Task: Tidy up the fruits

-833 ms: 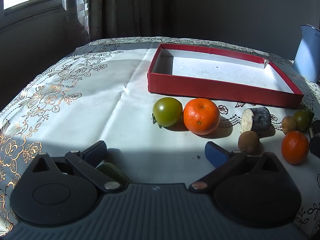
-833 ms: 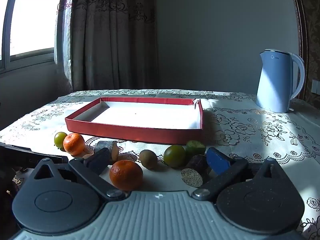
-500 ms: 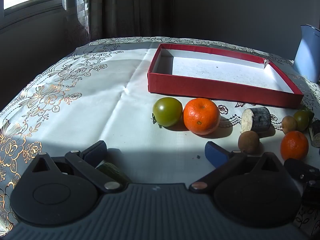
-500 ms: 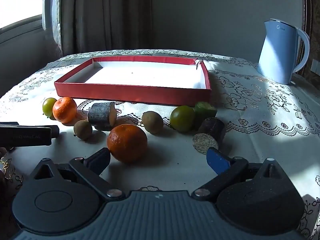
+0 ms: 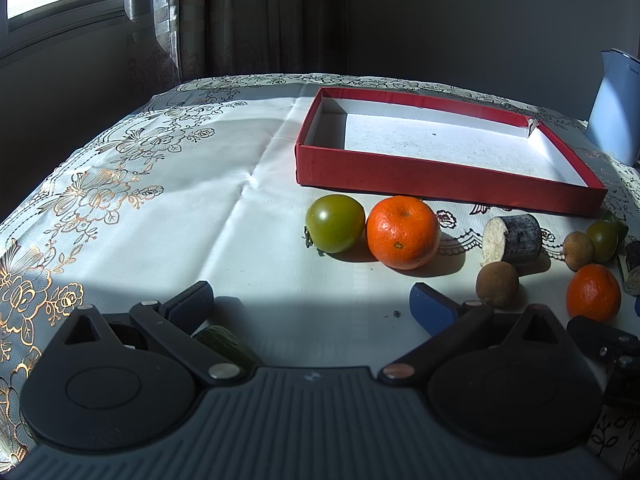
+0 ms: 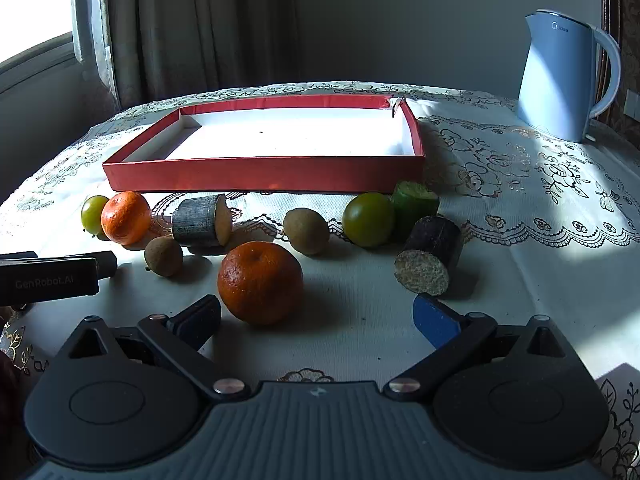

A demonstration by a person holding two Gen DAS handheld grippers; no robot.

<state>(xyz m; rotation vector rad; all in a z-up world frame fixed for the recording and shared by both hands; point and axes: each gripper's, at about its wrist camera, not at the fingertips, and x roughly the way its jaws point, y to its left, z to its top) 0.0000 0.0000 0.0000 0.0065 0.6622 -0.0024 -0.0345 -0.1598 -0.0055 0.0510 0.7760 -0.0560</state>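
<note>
An empty red tray (image 5: 440, 176) (image 6: 264, 178) lies at the back of the table. In front of it, loose in a row, are a green tomato (image 5: 335, 229), an orange (image 5: 403, 237), a grey cane piece (image 5: 516, 238) and a brown round fruit (image 5: 498, 283). My left gripper (image 5: 310, 300) is open short of them, with nothing between its fingers. My right gripper (image 6: 316, 312) is open too. A second orange (image 6: 260, 282) sits just ahead of its left finger, untouched. Near it lie a dark cane piece (image 6: 432, 254), another green tomato (image 6: 368, 219) and a brown fruit (image 6: 306, 230).
A pale blue kettle (image 6: 560, 76) stands at the back right. A green cane piece (image 6: 414, 200) rests against the tray's corner. Another green piece (image 5: 224, 344) lies under the left gripper's body. The left gripper's side (image 6: 48, 276) juts in at the right wrist view's left edge.
My right gripper has tipped down and come closer to the fruit, so the second orange now looms just ahead. Its finger has entered the left wrist view's right edge. The left gripper has stayed still.
</note>
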